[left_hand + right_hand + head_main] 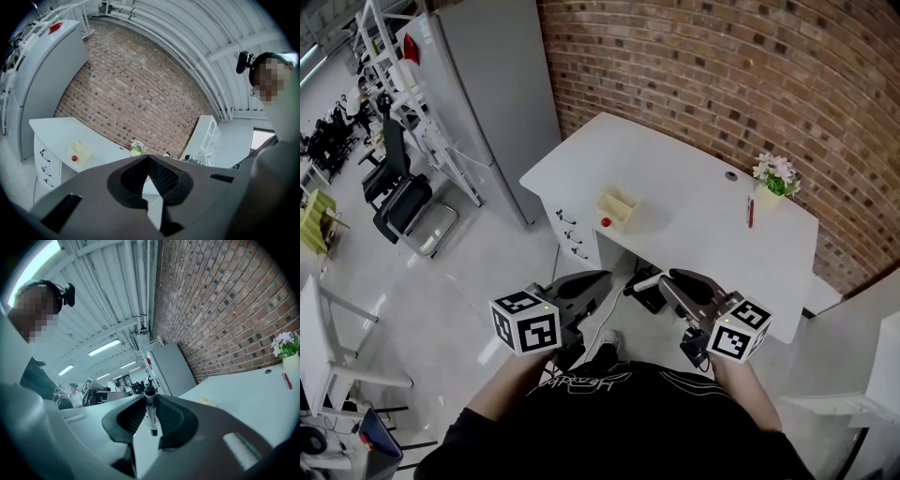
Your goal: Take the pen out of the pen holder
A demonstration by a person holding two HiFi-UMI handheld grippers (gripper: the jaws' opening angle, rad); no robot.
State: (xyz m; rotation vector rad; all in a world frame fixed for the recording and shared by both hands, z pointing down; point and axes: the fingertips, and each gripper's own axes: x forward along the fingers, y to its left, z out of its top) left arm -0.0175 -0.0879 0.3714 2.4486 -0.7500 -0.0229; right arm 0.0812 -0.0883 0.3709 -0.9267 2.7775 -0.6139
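The right gripper [149,398] is closed narrowly on the pen [150,416], whose long axis runs from 12 to 6 o'clock between the jaws. The left gripper [148,157] has its jaws together and holds nothing. In the head view the yellow pen holder [617,204] sits on the white desk [694,234], well apart at about 11 o'clock from the right gripper. I can read no label or writing.

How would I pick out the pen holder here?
Look at the white desk against the brick wall. Near its front edge, above the drawers, stands the pen holder: the only pale yellow box, with a small red ball beside it.
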